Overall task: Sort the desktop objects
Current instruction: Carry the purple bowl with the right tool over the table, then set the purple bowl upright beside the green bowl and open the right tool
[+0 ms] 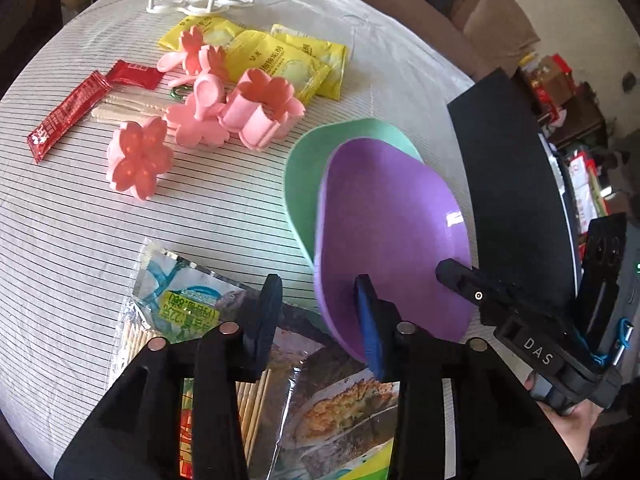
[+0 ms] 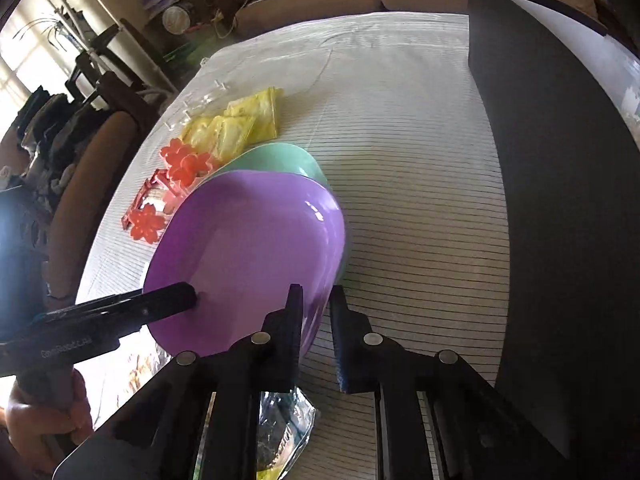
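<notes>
**Two plates held over a crowded worktop**

The right tongs (image 2: 316,300) pinch the near rim of the purple plate (image 2: 256,240), tilted up over the green plate (image 2: 280,158). The left tongs (image 1: 318,300) stand apart with nothing pressed between them, one finger against the purple plate. Pink flower moulds (image 1: 140,156), yellow sachets (image 1: 296,60), red packets (image 1: 68,116) and a skewer bag (image 1: 192,320) crowd the striped worktop (image 1: 224,208); a black board (image 1: 516,184) stands just beside the plates.

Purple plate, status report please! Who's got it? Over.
Right gripper shut on purple plate rim. Left gripper open, straddling the rim. Green plate stacked underneath; stick packet close below.
</notes>
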`<move>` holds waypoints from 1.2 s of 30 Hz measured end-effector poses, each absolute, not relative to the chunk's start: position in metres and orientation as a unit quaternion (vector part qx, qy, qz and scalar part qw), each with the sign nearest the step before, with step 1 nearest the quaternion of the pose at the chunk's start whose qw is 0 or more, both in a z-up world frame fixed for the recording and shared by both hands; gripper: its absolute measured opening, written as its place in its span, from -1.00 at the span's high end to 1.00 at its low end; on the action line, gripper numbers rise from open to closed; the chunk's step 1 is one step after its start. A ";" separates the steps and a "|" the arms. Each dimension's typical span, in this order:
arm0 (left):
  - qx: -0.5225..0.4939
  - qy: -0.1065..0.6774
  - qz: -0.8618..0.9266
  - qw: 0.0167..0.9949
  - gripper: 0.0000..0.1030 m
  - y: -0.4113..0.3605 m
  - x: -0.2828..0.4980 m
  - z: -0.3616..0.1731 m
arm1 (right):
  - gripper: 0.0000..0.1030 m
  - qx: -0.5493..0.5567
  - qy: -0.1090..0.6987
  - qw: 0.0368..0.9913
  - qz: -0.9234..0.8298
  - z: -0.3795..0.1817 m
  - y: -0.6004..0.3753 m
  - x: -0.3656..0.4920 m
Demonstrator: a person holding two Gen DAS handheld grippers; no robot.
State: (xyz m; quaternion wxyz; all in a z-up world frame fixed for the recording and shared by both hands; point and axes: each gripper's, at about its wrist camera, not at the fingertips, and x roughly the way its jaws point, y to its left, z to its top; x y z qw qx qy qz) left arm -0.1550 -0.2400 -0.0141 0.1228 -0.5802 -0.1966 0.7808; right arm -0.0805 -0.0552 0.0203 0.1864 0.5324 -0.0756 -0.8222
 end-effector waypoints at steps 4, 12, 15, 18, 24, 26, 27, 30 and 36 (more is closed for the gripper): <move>-0.577 -0.193 0.780 0.145 0.38 -0.232 -0.146 -0.007 | 0.77 0.513 -0.070 0.190 -0.834 0.031 -0.057 -0.066; -0.550 -0.135 0.801 0.191 0.36 -0.210 -0.112 0.047 | 0.76 0.465 -0.034 0.181 -0.866 0.078 -0.040 -0.021; -0.561 -0.105 0.793 0.211 0.34 -0.194 -0.101 0.048 | 0.74 0.479 -0.016 0.179 -0.859 0.076 -0.031 0.000; -0.587 -0.085 0.772 0.228 0.34 -0.168 -0.097 0.033 | 0.72 0.495 -0.027 0.175 -0.851 0.064 -0.017 0.018; -0.592 -0.061 0.771 0.228 0.24 -0.155 -0.086 0.027 | 0.70 0.512 -0.065 0.174 -0.839 0.041 -0.004 0.035; -0.582 -0.081 0.776 0.230 0.24 -0.160 -0.097 0.035 | 0.70 0.506 -0.058 0.173 -0.843 0.046 -0.007 0.029; -0.574 -0.099 0.780 0.230 0.24 -0.164 -0.107 0.043 | 0.70 0.503 -0.052 0.175 -0.845 0.053 -0.010 0.021; -0.550 -0.115 0.795 0.227 0.21 -0.171 -0.155 0.068 | 0.70 0.489 -0.026 0.173 -0.855 0.074 -0.019 -0.015; -0.546 -0.070 0.815 0.182 0.16 -0.177 -0.268 0.081 | 0.69 0.486 -0.025 0.151 -0.861 0.102 -0.041 -0.132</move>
